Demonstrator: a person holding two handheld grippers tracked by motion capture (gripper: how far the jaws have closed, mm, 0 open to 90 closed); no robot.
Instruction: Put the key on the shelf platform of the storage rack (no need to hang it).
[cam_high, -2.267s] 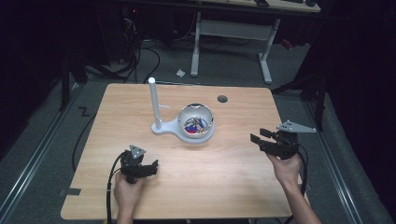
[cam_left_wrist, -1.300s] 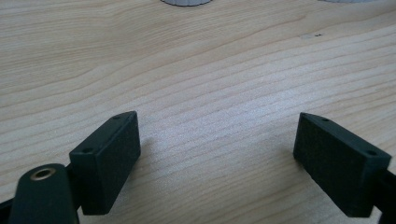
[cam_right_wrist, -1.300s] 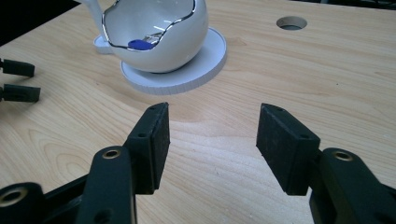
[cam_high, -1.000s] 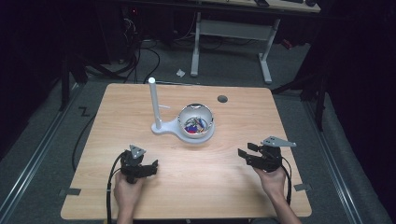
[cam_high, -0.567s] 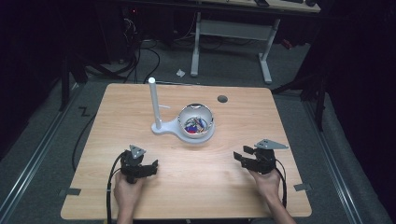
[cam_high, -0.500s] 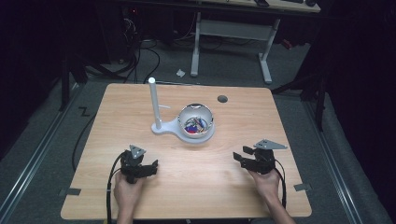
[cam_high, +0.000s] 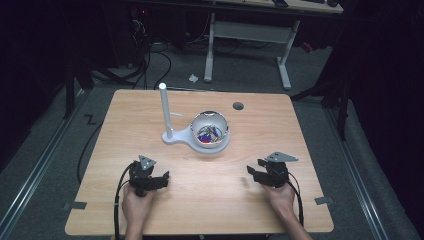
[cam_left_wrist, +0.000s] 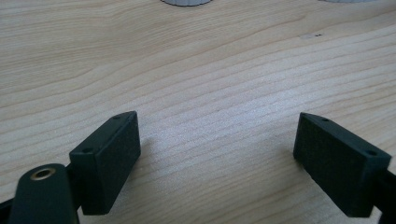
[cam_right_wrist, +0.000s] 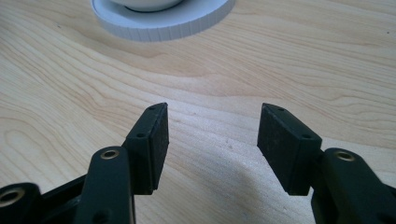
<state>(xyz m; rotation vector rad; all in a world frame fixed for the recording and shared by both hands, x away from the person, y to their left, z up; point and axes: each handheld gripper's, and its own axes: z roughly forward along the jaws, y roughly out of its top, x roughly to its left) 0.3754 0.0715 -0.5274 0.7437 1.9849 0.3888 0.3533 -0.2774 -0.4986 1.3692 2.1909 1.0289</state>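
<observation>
A white bowl (cam_high: 210, 131) with small colourful pieces inside sits on a white round base (cam_high: 195, 142) from which a white upright post (cam_high: 164, 107) rises, at the middle of the wooden table (cam_high: 300, 125). My left gripper (cam_high: 159, 181) rests low on the table near the front left, jaws wide open over bare wood (cam_left_wrist: 219, 140). My right gripper (cam_high: 254, 172) is low at the front right, jaws open with nothing between them (cam_right_wrist: 212, 123). The base's rim (cam_right_wrist: 163, 25) shows ahead of it in the right gripper view.
A small dark round hole (cam_high: 238, 106) marks the table's far right part. Beyond the table stand a white desk frame (cam_high: 250, 40) and cables on the floor. Metal rails run along both sides of the table.
The right hand has come down and nearer to the front edge, drifting a little left, from a raised spot at the right side. The left hand has stayed put.
</observation>
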